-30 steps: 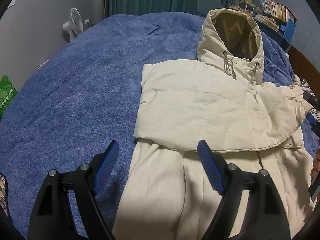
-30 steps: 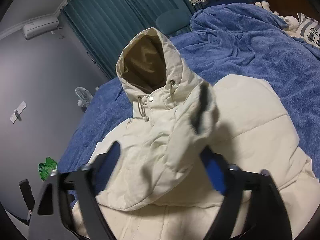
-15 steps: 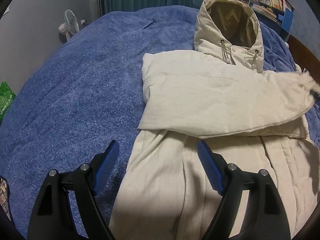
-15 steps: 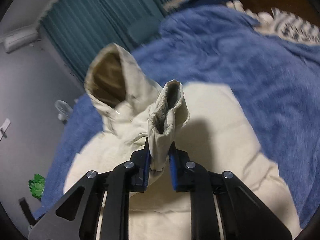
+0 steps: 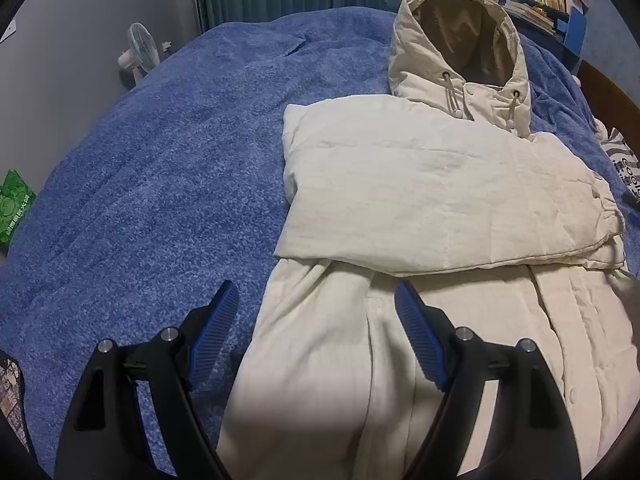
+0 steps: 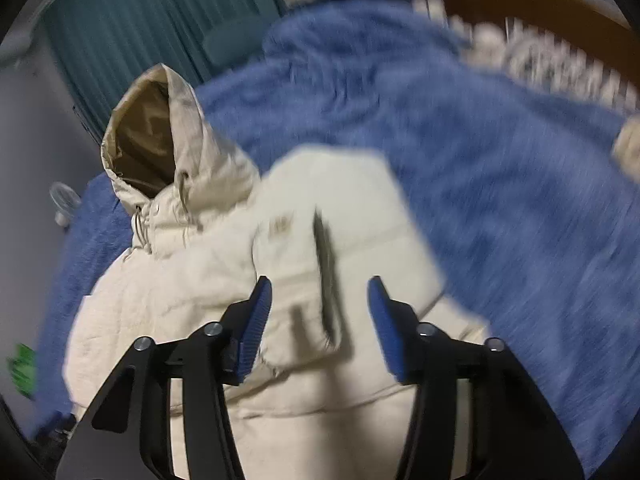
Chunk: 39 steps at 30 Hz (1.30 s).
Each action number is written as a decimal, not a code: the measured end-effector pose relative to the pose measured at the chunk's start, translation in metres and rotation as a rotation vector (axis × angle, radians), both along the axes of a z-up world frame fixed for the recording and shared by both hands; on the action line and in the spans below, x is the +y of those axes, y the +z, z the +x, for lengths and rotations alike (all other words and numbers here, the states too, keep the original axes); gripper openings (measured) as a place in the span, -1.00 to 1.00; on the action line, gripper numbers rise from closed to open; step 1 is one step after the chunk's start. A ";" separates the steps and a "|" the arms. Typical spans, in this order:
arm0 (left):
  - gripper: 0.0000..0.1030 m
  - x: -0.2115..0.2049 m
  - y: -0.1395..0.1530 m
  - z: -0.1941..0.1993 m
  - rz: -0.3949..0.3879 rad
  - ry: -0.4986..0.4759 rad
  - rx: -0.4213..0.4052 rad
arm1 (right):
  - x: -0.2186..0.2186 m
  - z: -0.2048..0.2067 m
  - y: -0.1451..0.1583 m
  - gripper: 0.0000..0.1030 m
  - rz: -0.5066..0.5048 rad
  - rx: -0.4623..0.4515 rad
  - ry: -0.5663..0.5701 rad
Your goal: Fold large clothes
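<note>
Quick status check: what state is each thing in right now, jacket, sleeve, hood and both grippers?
Cream hooded jacket: lying flat on the blue blanket.
Sleeve: folded across the chest, released.
Hood: unfolded, gaping open.
Left gripper: open, empty.
Right gripper: open, empty.

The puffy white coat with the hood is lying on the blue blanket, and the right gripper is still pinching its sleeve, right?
Not quite. The right gripper has let go: the right wrist view shows its jaws spread apart, with the sleeve lying loose between them on the coat. The coat does lie on the blue blanket.
</note>
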<state>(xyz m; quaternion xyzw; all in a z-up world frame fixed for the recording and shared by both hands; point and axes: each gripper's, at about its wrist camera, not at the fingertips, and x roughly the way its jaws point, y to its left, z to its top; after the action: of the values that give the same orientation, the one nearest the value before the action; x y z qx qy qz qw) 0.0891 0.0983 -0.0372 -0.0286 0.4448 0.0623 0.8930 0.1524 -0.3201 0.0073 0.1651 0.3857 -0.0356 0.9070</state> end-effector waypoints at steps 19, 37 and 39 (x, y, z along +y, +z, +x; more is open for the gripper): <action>0.48 -0.034 0.007 0.015 0.052 0.005 -0.016 | 0.079 0.017 -0.045 0.08 -0.245 0.083 0.251; 0.69 -0.061 -0.018 0.072 0.033 -0.088 -0.047 | 0.082 0.020 -0.062 0.34 -0.222 0.097 0.275; 0.80 -0.065 -0.023 0.074 0.050 -0.092 -0.039 | 0.084 0.021 -0.063 0.45 -0.216 0.094 0.288</action>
<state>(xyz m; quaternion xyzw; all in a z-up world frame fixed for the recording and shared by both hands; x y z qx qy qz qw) 0.1634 0.0335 -0.0602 0.0133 0.4263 0.0316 0.9039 0.1732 -0.2363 -0.0558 0.0078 0.4414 0.0456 0.8961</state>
